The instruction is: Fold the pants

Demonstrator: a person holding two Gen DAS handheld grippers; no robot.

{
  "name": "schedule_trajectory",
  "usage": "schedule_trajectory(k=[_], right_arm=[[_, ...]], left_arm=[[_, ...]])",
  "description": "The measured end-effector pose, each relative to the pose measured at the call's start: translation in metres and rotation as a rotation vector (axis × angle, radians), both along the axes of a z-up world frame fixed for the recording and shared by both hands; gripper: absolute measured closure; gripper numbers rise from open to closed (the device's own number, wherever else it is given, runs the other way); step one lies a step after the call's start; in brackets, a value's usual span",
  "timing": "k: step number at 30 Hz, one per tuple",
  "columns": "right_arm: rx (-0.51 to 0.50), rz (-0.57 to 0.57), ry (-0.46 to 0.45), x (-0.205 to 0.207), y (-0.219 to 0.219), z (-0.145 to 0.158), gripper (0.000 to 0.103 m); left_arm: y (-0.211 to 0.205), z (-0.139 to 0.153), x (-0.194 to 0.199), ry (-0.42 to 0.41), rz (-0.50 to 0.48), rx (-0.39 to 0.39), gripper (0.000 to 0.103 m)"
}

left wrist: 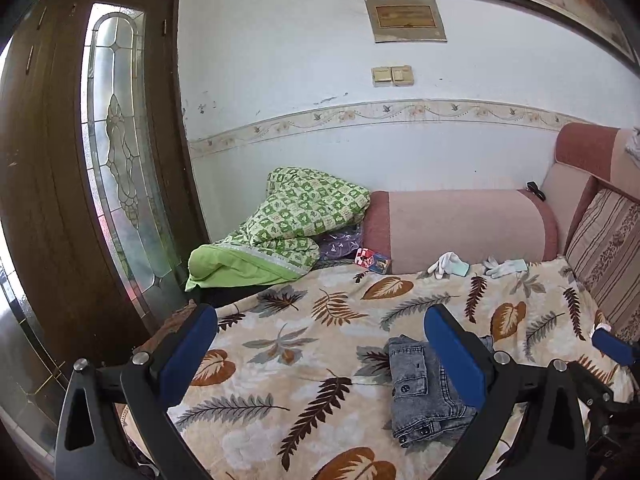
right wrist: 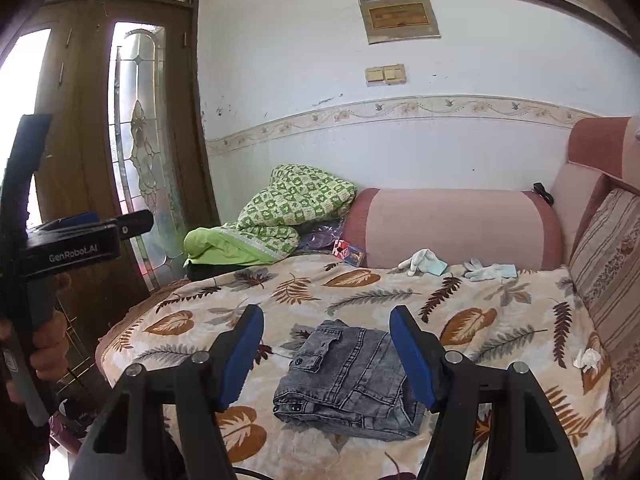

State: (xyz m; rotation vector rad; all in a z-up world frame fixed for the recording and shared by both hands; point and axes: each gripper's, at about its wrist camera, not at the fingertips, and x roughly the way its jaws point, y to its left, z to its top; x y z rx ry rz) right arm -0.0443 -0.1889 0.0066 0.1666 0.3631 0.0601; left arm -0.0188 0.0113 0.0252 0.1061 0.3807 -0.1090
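Grey denim pants [right wrist: 348, 380] lie folded into a compact bundle on the leaf-print blanket [right wrist: 500, 320] covering the sofa seat. They also show in the left wrist view [left wrist: 424, 396], low and right of centre. My right gripper [right wrist: 326, 352] is open and empty, held above and just in front of the pants, with its blue pads to either side of them in the view. My left gripper [left wrist: 320, 344] is open and empty, wide apart, to the left of the pants. The left gripper's body [right wrist: 72, 240] appears at the left edge of the right wrist view.
A green patterned quilt [right wrist: 280, 216] is heaped at the sofa's far left. A pink bolster [right wrist: 456, 228] lines the back. Two white gloves [right wrist: 424, 262] and a small printed box [right wrist: 350, 254] lie near it. A striped cushion [right wrist: 612, 264] stands at right. A wooden glazed door [left wrist: 100, 160] is at left.
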Motion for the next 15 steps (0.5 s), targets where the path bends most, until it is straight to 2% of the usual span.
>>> schedule_trajectory(k=[15], right_arm=[[-0.045, 0.048, 0.043, 0.008, 0.026, -0.012, 0.034]], left_arm=[[0.010, -0.003, -0.002, 0.025, -0.008, -0.025, 0.000]])
